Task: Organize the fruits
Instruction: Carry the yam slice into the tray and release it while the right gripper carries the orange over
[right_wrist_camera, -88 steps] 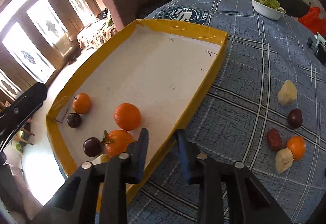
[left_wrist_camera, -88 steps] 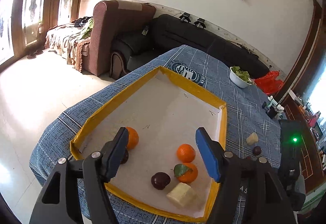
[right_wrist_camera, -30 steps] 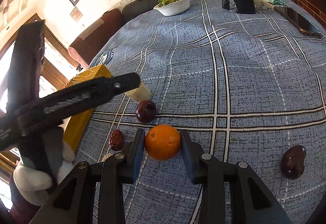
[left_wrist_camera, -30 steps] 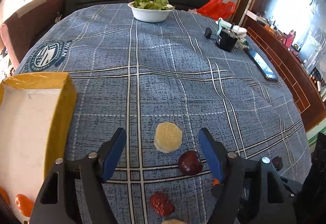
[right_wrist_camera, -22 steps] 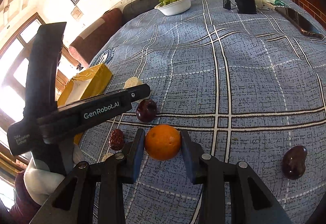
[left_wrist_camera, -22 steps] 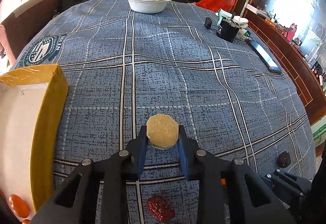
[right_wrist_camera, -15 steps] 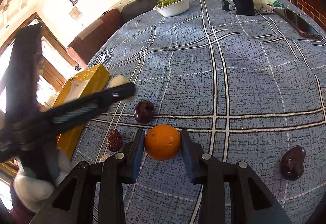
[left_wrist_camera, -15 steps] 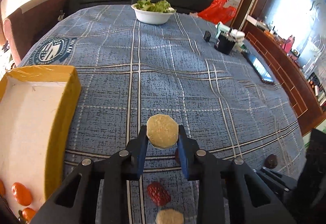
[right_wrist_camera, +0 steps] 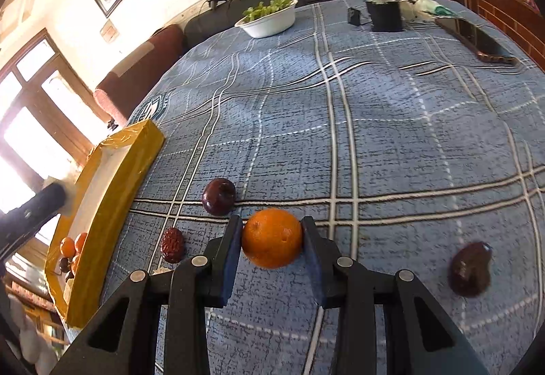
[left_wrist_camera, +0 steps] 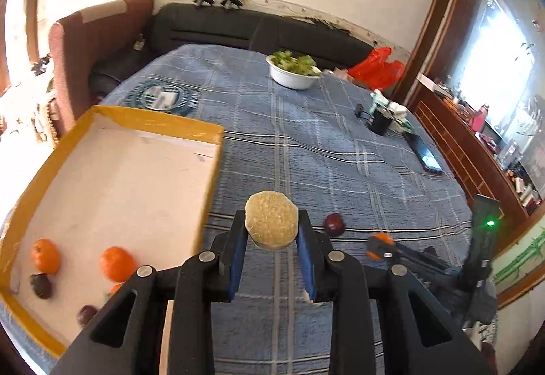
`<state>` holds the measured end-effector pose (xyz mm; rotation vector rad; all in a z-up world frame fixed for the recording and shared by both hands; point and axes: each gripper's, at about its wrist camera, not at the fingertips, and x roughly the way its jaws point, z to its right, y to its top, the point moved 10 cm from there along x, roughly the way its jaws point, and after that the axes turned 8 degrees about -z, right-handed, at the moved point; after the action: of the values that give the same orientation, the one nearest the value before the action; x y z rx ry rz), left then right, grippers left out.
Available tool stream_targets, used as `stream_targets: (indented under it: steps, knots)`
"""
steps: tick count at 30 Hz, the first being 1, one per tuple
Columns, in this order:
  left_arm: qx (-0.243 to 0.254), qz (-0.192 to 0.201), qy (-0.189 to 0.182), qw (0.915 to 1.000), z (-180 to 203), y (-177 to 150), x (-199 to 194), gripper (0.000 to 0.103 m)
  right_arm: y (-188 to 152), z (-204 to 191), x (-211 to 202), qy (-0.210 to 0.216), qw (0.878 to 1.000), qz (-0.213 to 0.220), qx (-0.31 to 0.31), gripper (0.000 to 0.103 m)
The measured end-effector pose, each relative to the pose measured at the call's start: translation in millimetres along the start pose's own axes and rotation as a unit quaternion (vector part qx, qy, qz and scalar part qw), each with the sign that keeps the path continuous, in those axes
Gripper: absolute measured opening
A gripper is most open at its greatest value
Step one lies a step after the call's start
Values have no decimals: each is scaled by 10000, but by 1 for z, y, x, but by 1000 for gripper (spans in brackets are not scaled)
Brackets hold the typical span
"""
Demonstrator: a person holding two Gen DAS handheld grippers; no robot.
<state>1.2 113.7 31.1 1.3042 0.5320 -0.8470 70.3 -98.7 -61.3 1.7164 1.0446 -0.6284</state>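
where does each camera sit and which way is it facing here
Left wrist: behind the left tool, which grips a pale fruit slice; looks down across the table to the yellow tray.
Right wrist: behind the right tool, which grips an orange; looks along the blue cloth.
Shared: tray, white bowl, dark plum.

My left gripper (left_wrist_camera: 271,231) clamps a pale round fruit slice (left_wrist_camera: 271,225) above the blue plaid cloth (left_wrist_camera: 306,143), just right of the yellow-rimmed tray (left_wrist_camera: 207,191) holding oranges (left_wrist_camera: 116,263).

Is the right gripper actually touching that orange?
Touching. The right wrist view shows the right gripper with both pads pressed against the orange's sides.
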Motion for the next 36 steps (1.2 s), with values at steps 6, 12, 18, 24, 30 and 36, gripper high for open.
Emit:
stream_targets:
  steps: [6, 12, 18, 24, 30, 36]
  knots:
    - [-428, 169, 266, 9986, -43, -19, -25, 27, -18, -9, -32, -211, 9995, 139, -211, 38]
    - [-543, 389, 457, 9967, -69, -31, -48, 27, -26, -41, -64, -310, 9973, 342, -577, 38]
    - [-681, 538, 599, 9944, -95, -40, -66, 27, -34, -85, -83, -264, 9932, 447, -1039, 39]
    - [-1064, 638, 467, 9912, -122, -46, -80, 27, -48, -129, -83, -88, 9892, 405, -1406, 39]
    - [-1190, 804, 652, 9875, -144, -43, -98, 27, -55, -172, -71, 282, 9844, 295, -1711, 39]
    - [-1306, 915, 890, 9832, -163, -33, -105, 27, -58, -198, -61, 567, 9784, 186, -1979, 39]
